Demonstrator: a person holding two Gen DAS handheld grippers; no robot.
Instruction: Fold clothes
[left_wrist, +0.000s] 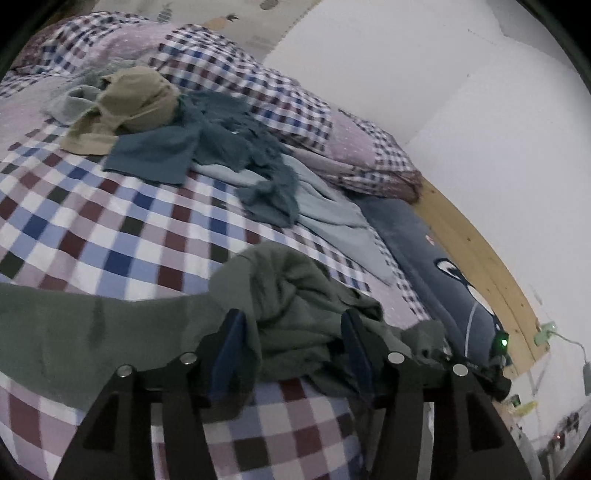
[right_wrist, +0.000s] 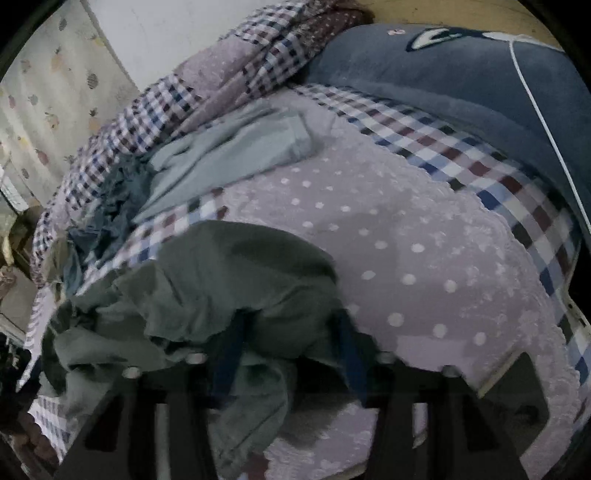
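Right gripper (right_wrist: 291, 343) low over the bed, jaws spread, blue fingers (right_wrist: 229, 350) pushed into a rumpled grey-green garment (right_wrist: 229, 280). No visible clamp on the cloth. Garment bunched at lower left on the lilac dotted bedspread (right_wrist: 406, 236) with checked border. Beyond it lies a pale blue garment (right_wrist: 229, 151), partly flattened, beside a crumpled teal one (right_wrist: 110, 199). Dark blue pillow (right_wrist: 461, 85) at top right.

The bed (left_wrist: 92, 221) wears a checked cover. On it lie a crumpled green garment (left_wrist: 288, 310), a tan garment (left_wrist: 136, 103), a dark teal one (left_wrist: 207, 140), a pale blue one (left_wrist: 332, 218), a checked quilt (left_wrist: 258, 92) and a navy pillow (left_wrist: 443, 277).
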